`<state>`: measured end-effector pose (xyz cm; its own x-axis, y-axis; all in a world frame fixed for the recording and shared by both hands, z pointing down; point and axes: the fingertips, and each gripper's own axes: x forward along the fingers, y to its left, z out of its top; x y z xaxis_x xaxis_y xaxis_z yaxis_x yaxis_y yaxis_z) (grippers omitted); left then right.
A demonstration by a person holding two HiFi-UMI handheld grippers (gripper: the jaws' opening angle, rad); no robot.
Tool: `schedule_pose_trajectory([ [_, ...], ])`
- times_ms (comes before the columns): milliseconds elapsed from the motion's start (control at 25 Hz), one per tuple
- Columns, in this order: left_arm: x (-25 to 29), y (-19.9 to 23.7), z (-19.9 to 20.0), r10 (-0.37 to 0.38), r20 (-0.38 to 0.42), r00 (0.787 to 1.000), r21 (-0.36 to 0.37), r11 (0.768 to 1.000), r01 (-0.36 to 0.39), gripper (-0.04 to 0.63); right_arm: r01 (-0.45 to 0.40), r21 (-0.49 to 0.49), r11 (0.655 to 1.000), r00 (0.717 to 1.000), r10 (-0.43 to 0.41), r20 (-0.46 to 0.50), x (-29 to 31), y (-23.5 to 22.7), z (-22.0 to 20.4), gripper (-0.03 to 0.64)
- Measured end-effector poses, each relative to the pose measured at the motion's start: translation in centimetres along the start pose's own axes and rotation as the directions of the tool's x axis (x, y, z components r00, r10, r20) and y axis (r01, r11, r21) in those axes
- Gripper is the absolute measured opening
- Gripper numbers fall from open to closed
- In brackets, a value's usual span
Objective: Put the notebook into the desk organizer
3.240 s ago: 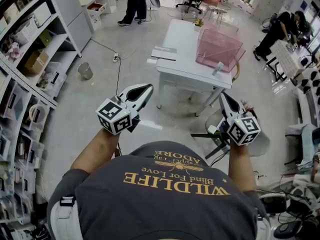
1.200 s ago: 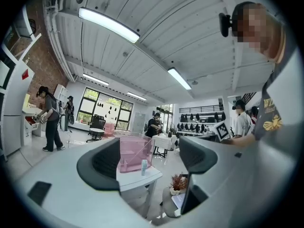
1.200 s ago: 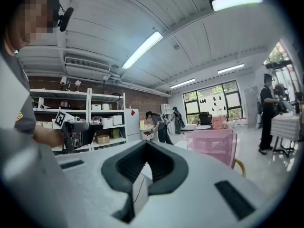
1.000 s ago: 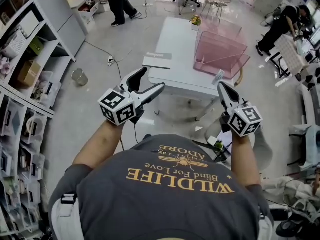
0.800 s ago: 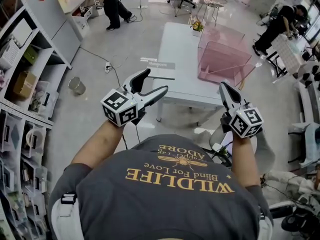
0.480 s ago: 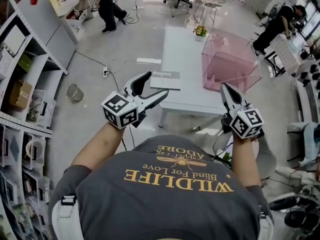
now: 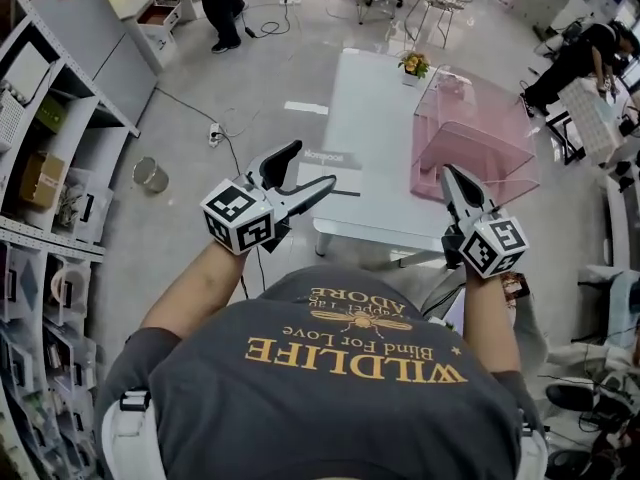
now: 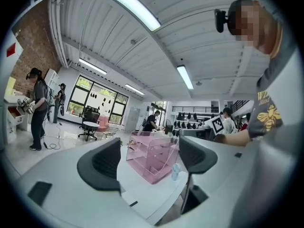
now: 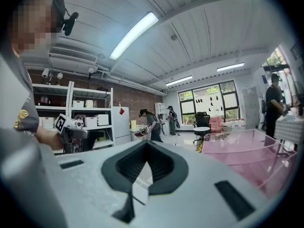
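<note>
**Notebook ahead of left tool, organizer off to the right**

Obs: flat pale-grey notebook w/ dark edge strip (image 7: 335,170) lies on the long white worktop (image 7: 375,98), at its left edge toward the near end. It may overhang that edge a little, can't confirm. Untouched. Clear pink acrylic desk organizer (image 7: 470,133) stands on the same worktop, right side, apart from the notebook w/ bare top between.

Left tool (image 7: 308,166): jaws spread wide, nothing in them. In the left gripper view both dark pads (image 8: 102,163) stand apart, w/ organizer + worktop showing through the gap. Held in the air short of the worktop, aimed fwd and slightly right. In the head view its lower jaw overlaps the notebook's near part, so the outline is partly hidden.

Right tool (image 7: 452,176): jaws pressed together, empty. Pads (image 9: 164,172) meet, leaving only a slit of worktop visible. Points fwd, organizer side.

Key relation: notebook sits ahead of and below the left tool, so left is the nearer one by my reading. Its long axis appears to run across, approx. parallel w/ the worktop's near short edge. Not certain, part is covered. Organizer lies right of the notebook, so the carry would go left→right.

Judgement: approach stage, no grasp yet. Next move prob. needs the left tool down + fwd to the notebook's near edge. It lies flat, so getting a jaw under it is likely the hard bit.
</note>
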<state>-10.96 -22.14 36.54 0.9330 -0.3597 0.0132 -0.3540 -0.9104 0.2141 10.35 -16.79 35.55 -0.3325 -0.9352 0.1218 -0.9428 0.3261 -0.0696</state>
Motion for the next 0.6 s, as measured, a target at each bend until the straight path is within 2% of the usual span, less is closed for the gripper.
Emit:
schedule_pose_trajectory([
  [120,3.9,0.0,-0.4,0.045,-0.007,0.999,0.009,0.999,-0.045,0.382,-0.074,0.003,0.997,0.997,0.074,0.016,1.5,-4.1,0.1,0.0],
  [240,7.1,0.2,-0.8,0.083,-0.006,0.997,-0.047,0.995,-0.083,0.382,-0.147,0.019,0.989,0.989,0.147,0.021,2.9,-7.4,-0.1,0.0],
  [320,8.5,0.7,-1.0,0.111,-0.014,0.994,-0.057,0.992,-0.111,0.382,-0.193,0.003,0.981,0.981,0.193,0.021,4.1,-8.3,0.0,0.0],
  [600,11.7,3.7,-2.8,0.161,-0.059,0.985,-0.104,0.981,-0.166,0.382,-0.243,0.006,0.97,0.97,0.243,0.01,7.0,-10.9,-1.0,0.0],
])
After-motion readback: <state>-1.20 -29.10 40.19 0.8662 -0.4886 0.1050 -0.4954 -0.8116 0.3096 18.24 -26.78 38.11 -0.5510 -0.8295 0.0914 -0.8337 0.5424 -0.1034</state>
